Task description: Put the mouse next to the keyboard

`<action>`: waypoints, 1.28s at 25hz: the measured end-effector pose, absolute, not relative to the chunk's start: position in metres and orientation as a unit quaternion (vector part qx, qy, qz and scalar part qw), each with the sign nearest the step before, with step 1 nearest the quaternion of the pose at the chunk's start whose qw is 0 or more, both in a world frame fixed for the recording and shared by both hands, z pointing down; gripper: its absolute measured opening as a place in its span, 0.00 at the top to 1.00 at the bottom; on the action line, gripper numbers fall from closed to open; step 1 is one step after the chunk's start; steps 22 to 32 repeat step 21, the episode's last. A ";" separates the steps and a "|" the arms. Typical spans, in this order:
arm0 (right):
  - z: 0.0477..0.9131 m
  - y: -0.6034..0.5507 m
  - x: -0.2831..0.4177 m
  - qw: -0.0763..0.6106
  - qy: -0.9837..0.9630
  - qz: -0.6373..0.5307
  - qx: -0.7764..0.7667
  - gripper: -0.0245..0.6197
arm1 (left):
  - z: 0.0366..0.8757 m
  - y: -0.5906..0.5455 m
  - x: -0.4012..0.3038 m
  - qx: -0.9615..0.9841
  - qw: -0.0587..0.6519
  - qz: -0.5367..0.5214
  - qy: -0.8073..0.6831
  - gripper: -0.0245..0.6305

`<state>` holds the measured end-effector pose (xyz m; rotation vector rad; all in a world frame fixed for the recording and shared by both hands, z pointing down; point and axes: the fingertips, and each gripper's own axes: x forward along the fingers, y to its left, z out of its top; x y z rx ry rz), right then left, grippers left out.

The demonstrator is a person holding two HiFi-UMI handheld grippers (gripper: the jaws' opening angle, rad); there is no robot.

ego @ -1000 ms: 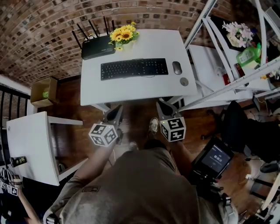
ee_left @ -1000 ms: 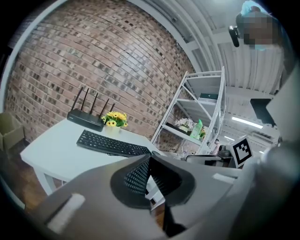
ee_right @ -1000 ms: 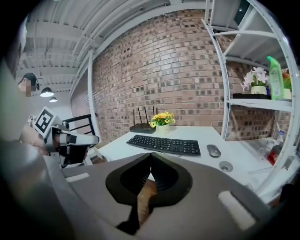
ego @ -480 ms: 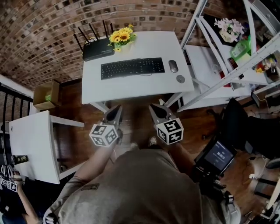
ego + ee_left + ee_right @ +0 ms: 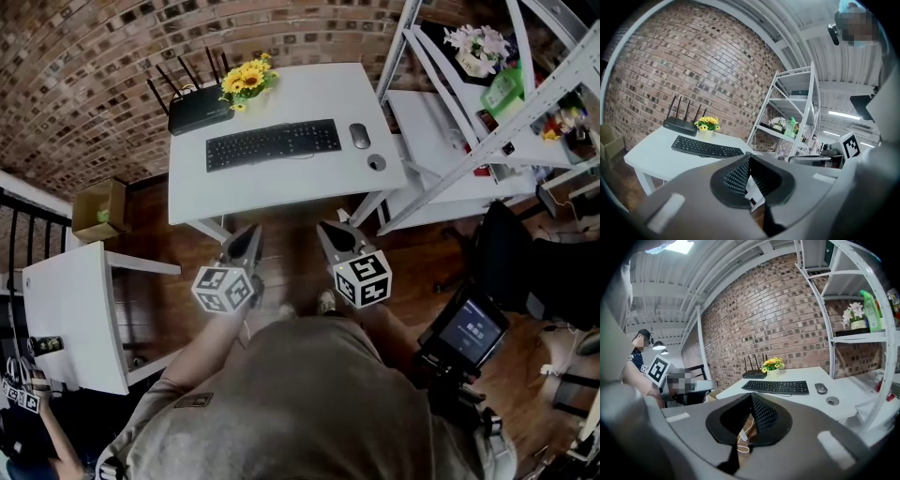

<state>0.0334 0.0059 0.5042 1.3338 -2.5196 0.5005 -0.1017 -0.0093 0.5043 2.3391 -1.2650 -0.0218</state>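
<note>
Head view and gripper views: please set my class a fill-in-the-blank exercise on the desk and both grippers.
1. On the white table, the mouse lies just ____ of the keyboard, seen from the person.
2. The black router stands beside a pot of ____ flowers.
3. The left gripper and right gripper, jaws shut, hold ____.
Missing words: right; yellow; nothing.

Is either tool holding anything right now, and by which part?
Nothing is held. The left tool and the right tool both have their jaws together and empty, short of the table; the mouse lies untouched beside the keyboard.
</note>
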 end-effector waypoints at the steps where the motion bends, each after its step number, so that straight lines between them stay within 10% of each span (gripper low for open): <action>1: 0.505 0.006 0.034 0.123 -0.864 0.171 0.458 0.94 | 0.505 -0.009 -0.101 0.854 0.239 -0.008 -0.462 0.97; 32: 0.499 -0.001 0.048 0.119 -0.861 0.160 0.468 0.94 | 0.505 -0.012 -0.084 0.859 0.239 -0.010 -0.453 0.97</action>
